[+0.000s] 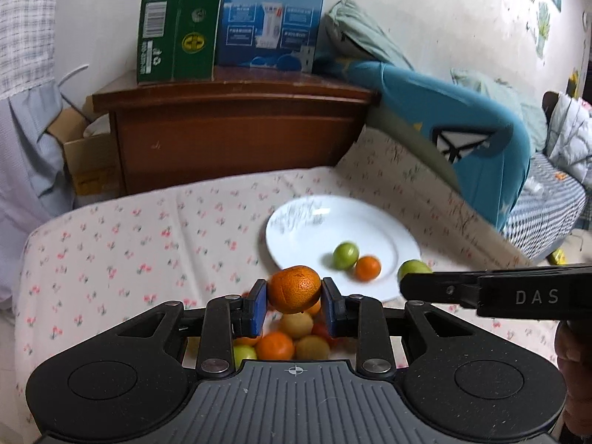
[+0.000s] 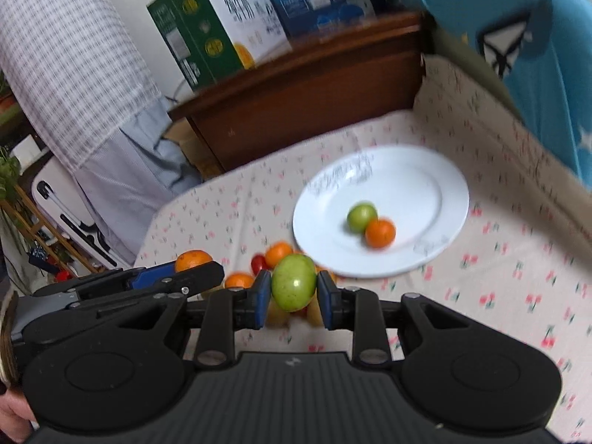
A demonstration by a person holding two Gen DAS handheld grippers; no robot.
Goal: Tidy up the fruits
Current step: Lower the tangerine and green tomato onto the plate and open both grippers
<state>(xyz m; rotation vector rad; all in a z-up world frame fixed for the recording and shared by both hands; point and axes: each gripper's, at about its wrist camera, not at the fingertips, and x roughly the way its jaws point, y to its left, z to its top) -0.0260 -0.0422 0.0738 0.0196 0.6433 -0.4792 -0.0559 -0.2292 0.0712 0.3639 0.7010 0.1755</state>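
Left wrist view: left gripper (image 1: 294,305), blue pads closed on an orange mandarin (image 1: 294,288), held clear of the bedsheet on the near side of the white plate (image 1: 296,222). Loose fruit pile (image 1: 285,340) lies under the jaws, nearer still from the plate. On the plate: one green fruit (image 1: 345,255) touching or just beside one small orange (image 1: 368,268). Right gripper (image 1: 407,285) enters from the right at the plate's near rim, a second green fruit (image 1: 412,270) at its tip. Right wrist view: right gripper (image 2: 293,298), pads closed on that green fruit (image 2: 294,286), near the plate's (image 2: 444,199) near-left rim; the left gripper (image 2: 199,272) sits further left with its mandarin (image 2: 193,259). Step judged: both fruits picked, carry under way. Next move judged: bring each over the plate's bare area, lower, then release without knocking the pair already there.
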